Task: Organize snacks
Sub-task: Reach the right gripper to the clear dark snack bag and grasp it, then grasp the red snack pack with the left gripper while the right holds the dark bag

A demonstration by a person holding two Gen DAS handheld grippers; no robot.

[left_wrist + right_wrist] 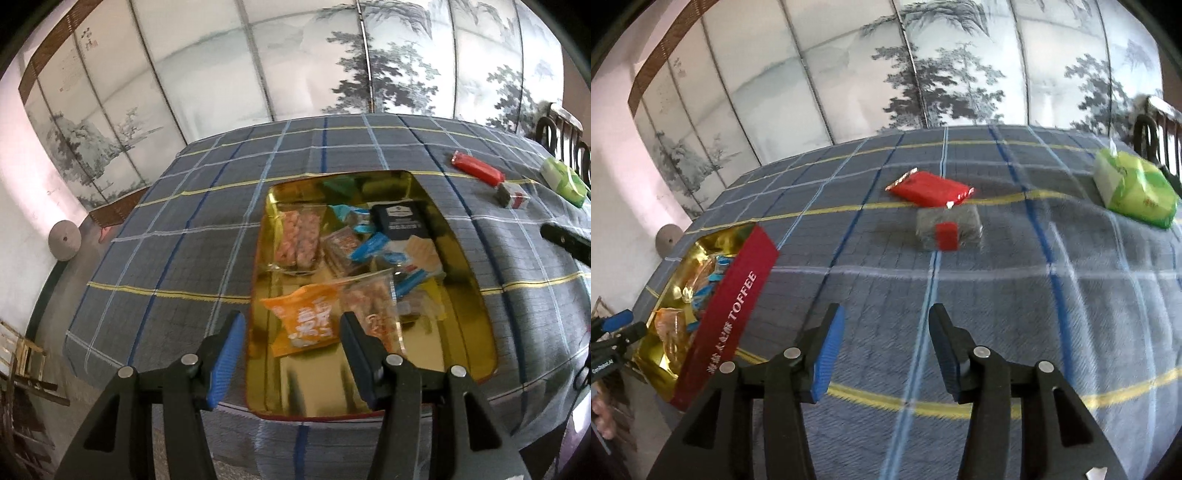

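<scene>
- The right gripper [884,350] hangs over the plaid tabletop [1052,295], fingers partly open and empty.
- Ahead of it lie the grey-and-red packet [948,228] and, just beyond, the red packet [929,189], its long axis crosswise to the fingers.
- The left gripper [293,354], half open and empty, hovers over the gold tin [469,295] of snacks, farther off.

Soft, even daylight fills both views, with faint shadows. The gold lining of the tin [458,258] throws warm glare (strongest along its walls). Fisheye distortion bows the painted screen [295,66] and darkens the corners. In the right wrist view, motion blur smears the checked cloth [1034,295] and the grey packet [947,227].
</scene>
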